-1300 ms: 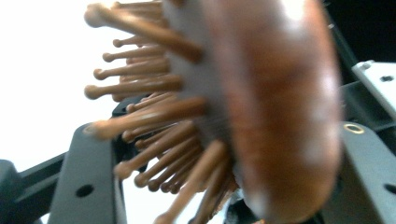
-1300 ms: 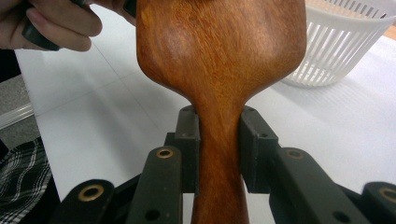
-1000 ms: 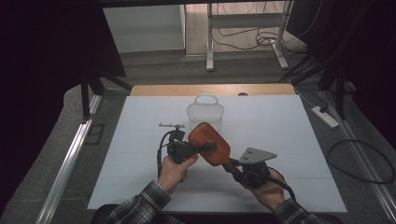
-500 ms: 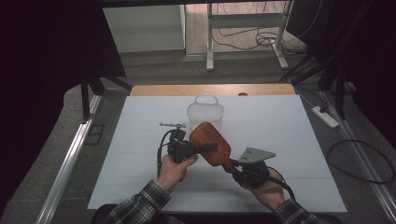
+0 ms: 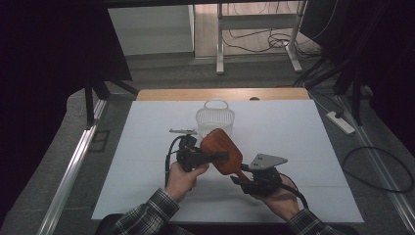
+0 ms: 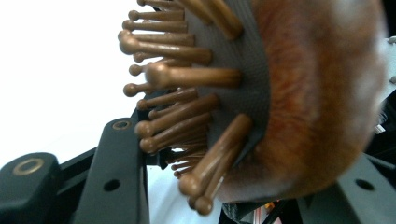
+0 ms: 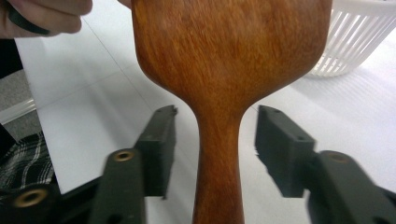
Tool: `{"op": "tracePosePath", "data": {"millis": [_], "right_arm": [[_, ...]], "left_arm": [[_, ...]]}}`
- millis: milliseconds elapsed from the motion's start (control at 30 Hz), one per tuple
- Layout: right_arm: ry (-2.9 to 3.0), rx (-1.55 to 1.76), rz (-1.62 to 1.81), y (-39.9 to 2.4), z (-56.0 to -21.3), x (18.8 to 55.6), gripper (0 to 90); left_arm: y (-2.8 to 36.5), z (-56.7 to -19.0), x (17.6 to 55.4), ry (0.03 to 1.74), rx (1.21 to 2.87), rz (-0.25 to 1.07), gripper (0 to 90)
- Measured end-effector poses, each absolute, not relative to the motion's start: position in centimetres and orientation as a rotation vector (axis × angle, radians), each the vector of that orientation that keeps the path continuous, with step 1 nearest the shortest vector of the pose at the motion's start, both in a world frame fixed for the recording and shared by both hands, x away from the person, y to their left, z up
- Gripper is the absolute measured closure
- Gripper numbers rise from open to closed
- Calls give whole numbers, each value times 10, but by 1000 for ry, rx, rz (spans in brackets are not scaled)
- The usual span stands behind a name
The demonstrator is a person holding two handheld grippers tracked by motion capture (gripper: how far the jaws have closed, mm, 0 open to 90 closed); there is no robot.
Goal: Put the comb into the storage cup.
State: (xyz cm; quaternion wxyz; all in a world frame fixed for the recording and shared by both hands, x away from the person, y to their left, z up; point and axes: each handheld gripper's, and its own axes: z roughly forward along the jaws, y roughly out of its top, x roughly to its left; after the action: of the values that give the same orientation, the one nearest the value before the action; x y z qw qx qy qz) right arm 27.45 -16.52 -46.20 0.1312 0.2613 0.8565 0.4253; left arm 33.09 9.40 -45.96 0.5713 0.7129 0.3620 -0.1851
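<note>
1. A wooden hairbrush [image 5: 221, 151] is held above the white bench [image 5: 313, 147], in front of a white basket [image 5: 215, 117].
2. Its head is clamped, bristle face and back, by the left tongs [image 6: 224, 186].
3. Its handle stands between the right tongs [image 7: 215, 149], whose jaws have just been opening and stand clear of it.

The hairbrush [image 7: 229, 56] I'm handling is reddish-brown wood with a smooth, faintly satin back; its round-tipped pins [image 6: 187, 77] look like wood too, set in a dull grey dimpled cushion [image 6: 250, 70]. My jaws are matt black plastic. The basket [image 5: 215, 116] is white slatted plastic on a matt white table [image 5: 303, 127].
</note>
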Motion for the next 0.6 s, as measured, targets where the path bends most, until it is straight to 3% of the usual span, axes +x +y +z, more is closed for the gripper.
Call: {"op": "tracePosePath", "data": {"millis": [233,367,600], "right_arm": [[2539,793,1242,-164,-463,279,237],[2540,813,1235,-165,-462,279,182],[2571,795,1176,-164,-462,278,11]], "left_arm": [[96,-456,330,845,1675,-409,534],[98,-454,330,842,1688,-384,534],[100,-450,329,837,1708,-346,533]]}}
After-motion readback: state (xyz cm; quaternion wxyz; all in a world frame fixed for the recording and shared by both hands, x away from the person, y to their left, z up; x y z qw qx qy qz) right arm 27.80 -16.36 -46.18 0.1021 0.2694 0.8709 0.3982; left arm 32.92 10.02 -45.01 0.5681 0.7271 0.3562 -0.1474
